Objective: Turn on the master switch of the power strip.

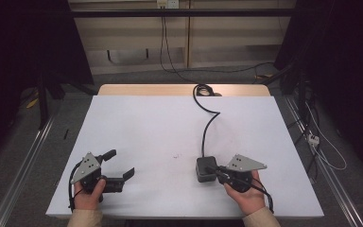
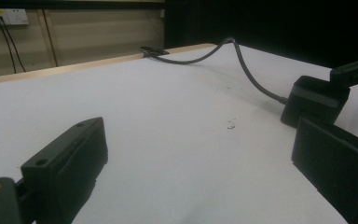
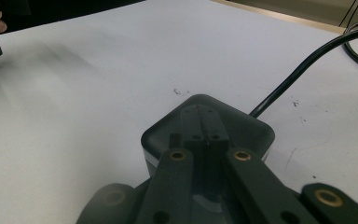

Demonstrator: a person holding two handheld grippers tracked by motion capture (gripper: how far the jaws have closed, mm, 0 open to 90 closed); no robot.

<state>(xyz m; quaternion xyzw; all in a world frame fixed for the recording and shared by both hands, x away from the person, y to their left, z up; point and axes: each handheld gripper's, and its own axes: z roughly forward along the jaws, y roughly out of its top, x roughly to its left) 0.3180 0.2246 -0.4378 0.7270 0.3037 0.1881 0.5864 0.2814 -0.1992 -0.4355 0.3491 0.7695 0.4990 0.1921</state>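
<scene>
While open, left tool (image 1: 122,164), right tool (image 3: 205,122) closed above black box (image 1: 205,169)

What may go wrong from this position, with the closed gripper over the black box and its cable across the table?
1. The right gripper sits shut on top of the black box, not around it, so pressing may only push the box aside.
2. The cable runs to the table's far edge; dragging the box may pull it tight.
3. The left gripper, open, is far from helping.
</scene>
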